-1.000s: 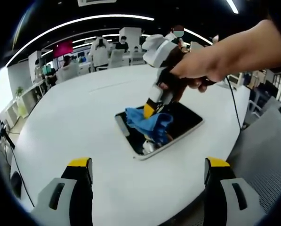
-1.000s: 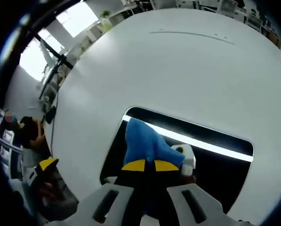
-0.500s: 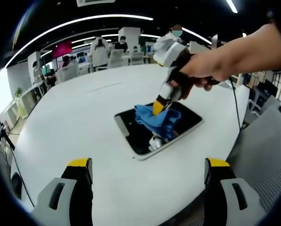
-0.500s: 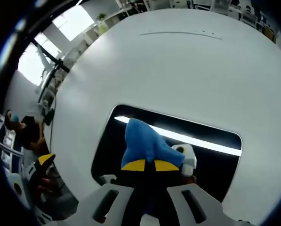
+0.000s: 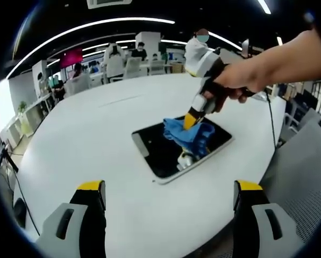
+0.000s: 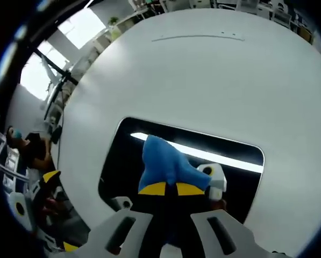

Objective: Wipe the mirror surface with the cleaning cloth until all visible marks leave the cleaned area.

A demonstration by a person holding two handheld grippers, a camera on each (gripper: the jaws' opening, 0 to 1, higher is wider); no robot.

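A flat rectangular mirror (image 5: 171, 150) (image 6: 122, 161) with a white rim lies on the round white table (image 5: 85, 140) (image 6: 203, 70). Its dark glass reflects a bright ceiling light strip. A blue cleaning cloth (image 5: 190, 133) (image 6: 163, 166) rests bunched on the glass. My right gripper (image 6: 166, 189) (image 5: 191, 119) is shut on the cloth and presses it onto the mirror's right part, held by a person's hand (image 5: 241, 80). My left gripper (image 5: 169, 188) stands open above the table's near edge, well short of the mirror, with nothing between its fingers.
Chairs and several people (image 5: 114, 56) are at desks beyond the table's far side. A grey mesh chair (image 5: 302, 172) stands at the right. A cable (image 5: 269, 126) hangs over the table's right edge. Bare tabletop surrounds the mirror.
The right gripper has slid the blue cloth across the mirror toward its far right end. My left gripper has stayed where it was.
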